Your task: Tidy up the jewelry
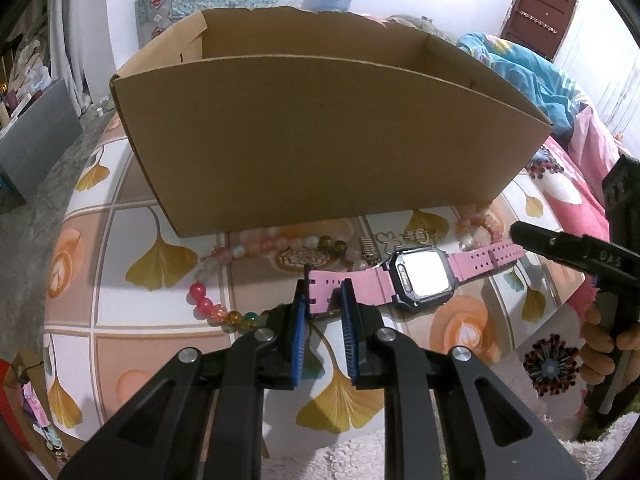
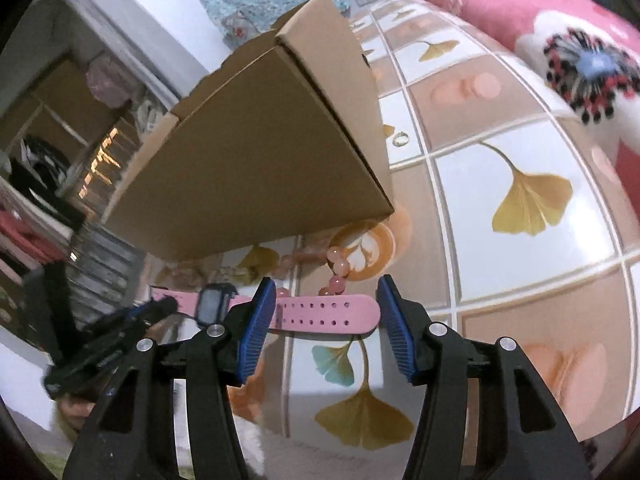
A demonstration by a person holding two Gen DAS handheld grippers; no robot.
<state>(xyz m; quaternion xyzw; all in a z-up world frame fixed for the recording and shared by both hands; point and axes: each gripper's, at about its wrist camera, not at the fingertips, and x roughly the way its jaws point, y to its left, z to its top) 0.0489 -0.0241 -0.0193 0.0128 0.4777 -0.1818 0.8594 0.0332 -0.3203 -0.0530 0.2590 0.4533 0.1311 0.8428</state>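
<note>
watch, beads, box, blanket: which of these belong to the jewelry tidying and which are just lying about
Part of the job:
- pink watch, one strap end clamped in the left hand-held gripper
- bead strands
- metal charms
- cardboard box
- right hand-held gripper, open around the other strap end

Just lying about:
- pink flowered blanket
- blue cloth
- grey panel

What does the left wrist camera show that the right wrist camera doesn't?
Only the left view: the colourful bead strand and the left gripper pinching the pink watch by its strap. Only the right view: a small ring beside the cardboard box, and the right gripper, jaws apart around the strap's other end. Both: watch, box, ginkgo-print cloth.
</note>
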